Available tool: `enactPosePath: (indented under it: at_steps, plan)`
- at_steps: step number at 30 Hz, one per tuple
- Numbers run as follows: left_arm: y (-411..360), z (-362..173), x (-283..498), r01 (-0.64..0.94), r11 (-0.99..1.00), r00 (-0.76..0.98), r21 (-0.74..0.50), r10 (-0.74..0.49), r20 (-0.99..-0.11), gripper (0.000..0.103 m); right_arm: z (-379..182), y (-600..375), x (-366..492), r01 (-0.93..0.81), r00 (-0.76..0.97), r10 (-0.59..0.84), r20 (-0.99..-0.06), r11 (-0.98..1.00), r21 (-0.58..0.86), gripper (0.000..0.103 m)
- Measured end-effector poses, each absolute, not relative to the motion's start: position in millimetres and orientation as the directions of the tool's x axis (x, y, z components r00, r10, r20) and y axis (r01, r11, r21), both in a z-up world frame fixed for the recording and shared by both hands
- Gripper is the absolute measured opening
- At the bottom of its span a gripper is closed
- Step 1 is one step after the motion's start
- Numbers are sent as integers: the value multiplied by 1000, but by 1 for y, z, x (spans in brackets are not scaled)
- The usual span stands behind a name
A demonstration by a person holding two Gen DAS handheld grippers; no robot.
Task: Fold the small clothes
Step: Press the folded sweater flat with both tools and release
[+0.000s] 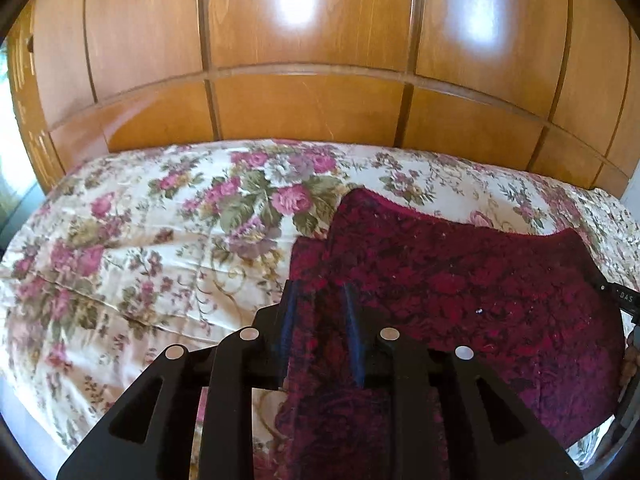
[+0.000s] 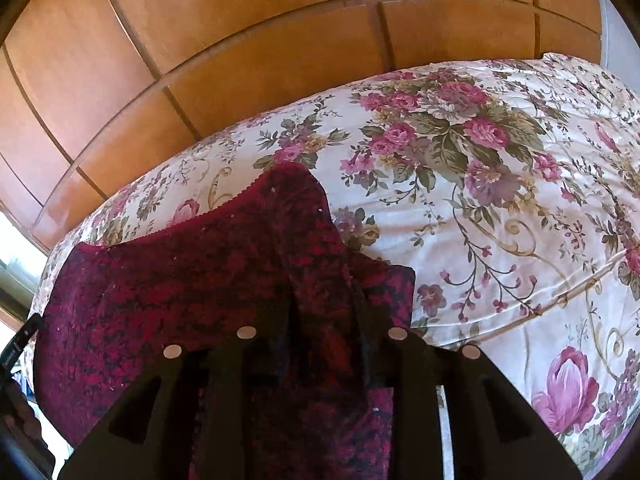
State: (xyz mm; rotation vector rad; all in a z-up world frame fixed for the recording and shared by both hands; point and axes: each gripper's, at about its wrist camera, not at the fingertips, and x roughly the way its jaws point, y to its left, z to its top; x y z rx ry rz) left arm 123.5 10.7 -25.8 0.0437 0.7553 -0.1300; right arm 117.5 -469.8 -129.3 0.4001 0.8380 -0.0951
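Observation:
A dark red knitted garment (image 1: pixel 460 292) with black mottling is held above a floral bedspread (image 1: pixel 140 240). My left gripper (image 1: pixel 320 300) is shut on the garment's left edge, with cloth bunched between its fingers. My right gripper (image 2: pixel 324 300) is shut on the garment (image 2: pixel 180 288) at its right edge, where a sleeve-like flap hangs beside the fingers. The cloth stretches between the two grippers, its scalloped upper edge sagging in the middle. The other gripper shows at each view's edge (image 1: pixel 622 300) (image 2: pixel 20 344). The lower part of the garment is hidden behind the gripper bodies.
The bed with the floral cover (image 2: pixel 500 200) fills the lower half of both views. A wooden panelled wardrobe (image 1: pixel 312 80) stands directly behind the bed. Bright window light shows at the far left (image 1: pixel 12 168).

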Motion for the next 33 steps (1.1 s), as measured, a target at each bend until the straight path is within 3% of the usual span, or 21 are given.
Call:
enactPosePath:
  at_steps: [4, 5, 6, 7, 21, 23, 25, 33]
  plan:
    - [14, -22, 122, 126, 992, 725, -10, -99, -681, 26, -130, -466, 118, 243, 673, 66, -737, 921, 304, 31]
    - [16, -21, 121, 123, 992, 727, -15, -101, -679, 49, -130, -465, 118, 244, 674, 65, -736, 921, 305, 32]
    - [18, -21, 121, 119, 993, 731, -19, -101, -674, 60, -130, -465, 117, 244, 675, 66, -735, 920, 307, 32]
    - [20, -19, 119, 110, 994, 747, -23, -98, -658, 64, -130, -465, 117, 244, 677, 66, -733, 920, 308, 32]
    - [28, -13, 124, 124, 992, 743, -14, -102, -662, 64, -130, -467, 117, 239, 686, 76, -723, 916, 322, 33]
    - [32, -10, 132, 143, 988, 726, -59, -145, -672, 61, -130, -467, 115, 240, 688, 78, -721, 914, 327, 33]
    - [36, -9, 144, 150, 983, 702, -103, -179, -690, 48, -130, -467, 116, 239, 689, 81, -720, 913, 331, 33]
    - [33, -32, 206, 181, 927, 531, -329, -374, -760, 47, -131, -471, 115, 233, 698, 101, -709, 904, 358, 35]
